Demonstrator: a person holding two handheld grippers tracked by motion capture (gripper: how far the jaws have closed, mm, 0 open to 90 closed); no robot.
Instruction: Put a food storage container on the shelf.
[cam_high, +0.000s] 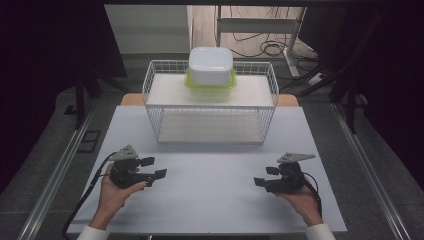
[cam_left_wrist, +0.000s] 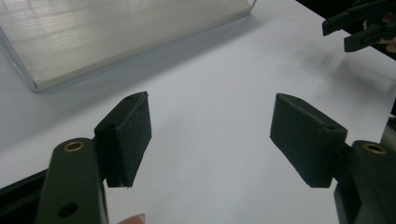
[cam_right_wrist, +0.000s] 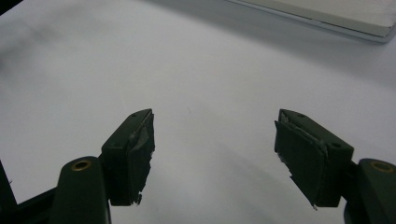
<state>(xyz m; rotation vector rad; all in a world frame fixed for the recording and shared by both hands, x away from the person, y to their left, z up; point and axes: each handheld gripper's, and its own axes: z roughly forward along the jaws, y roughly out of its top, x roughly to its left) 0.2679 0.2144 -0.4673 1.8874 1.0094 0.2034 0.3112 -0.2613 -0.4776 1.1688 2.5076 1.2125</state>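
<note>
Left gripper (cam_high: 156, 168) hovers low over the white bench (cam_high: 210, 190), its fingers (cam_left_wrist: 128, 135) spread wide with nothing between them, and the right gripper (cam_high: 265, 176) mirrors it across the bench, its worn fingers (cam_right_wrist: 133, 149) also parted and empty. Well beyond both, the white rounded plastic container with a lime-green lid rim (cam_high: 210, 67) sits upright atop the white wire basket rack (cam_high: 160, 117) at the bench's far edge.

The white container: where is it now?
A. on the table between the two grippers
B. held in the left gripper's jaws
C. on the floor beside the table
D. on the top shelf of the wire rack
D: the high view shows the white container sitting on the top shelf of the wire rack, far from both grippers.
</note>
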